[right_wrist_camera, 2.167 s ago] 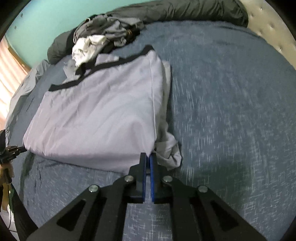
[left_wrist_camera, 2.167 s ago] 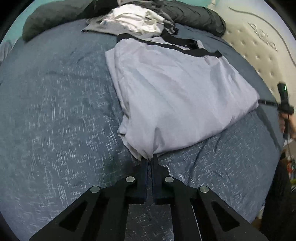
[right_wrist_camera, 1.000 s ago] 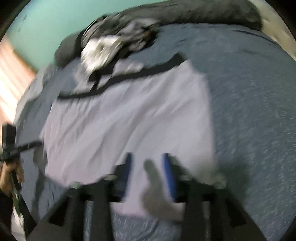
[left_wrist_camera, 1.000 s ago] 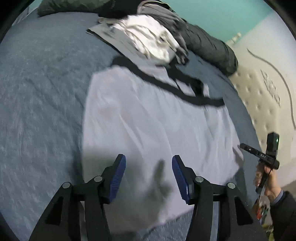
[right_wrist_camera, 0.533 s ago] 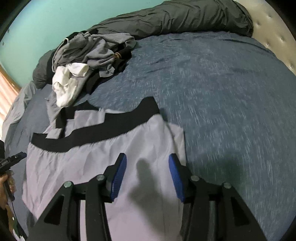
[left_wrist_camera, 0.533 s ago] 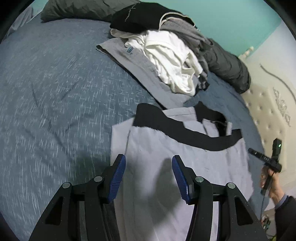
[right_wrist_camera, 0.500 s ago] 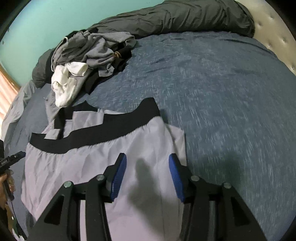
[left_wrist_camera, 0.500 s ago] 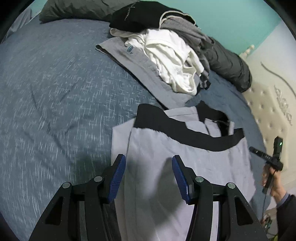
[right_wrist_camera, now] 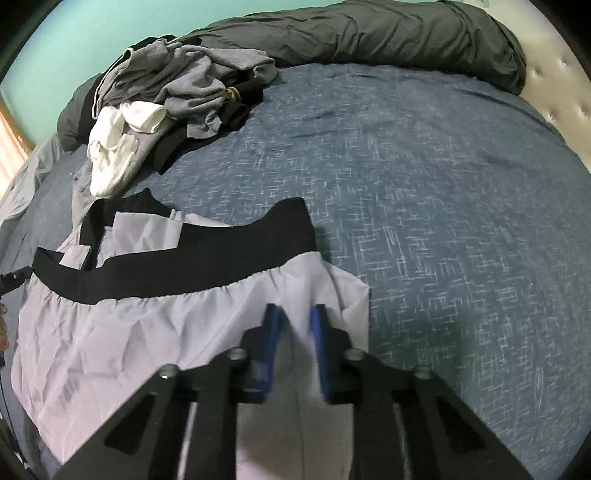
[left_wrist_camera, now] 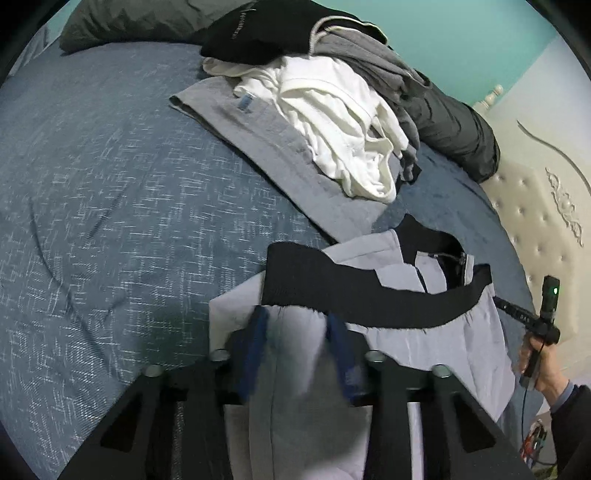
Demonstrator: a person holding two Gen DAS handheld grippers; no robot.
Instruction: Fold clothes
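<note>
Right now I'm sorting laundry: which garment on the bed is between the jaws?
The lilac garment with the black waistband, spread flat nearest the camera. Both pairs of jaws are closing over it; the white, grey and black clothes lie heaped beyond.

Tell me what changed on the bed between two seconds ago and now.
Both grippers let go of the lilac garment's near corners and moved up to its black waistband. The left gripper and right gripper are now closing over fabric there. The clothes pile stayed put.
</note>
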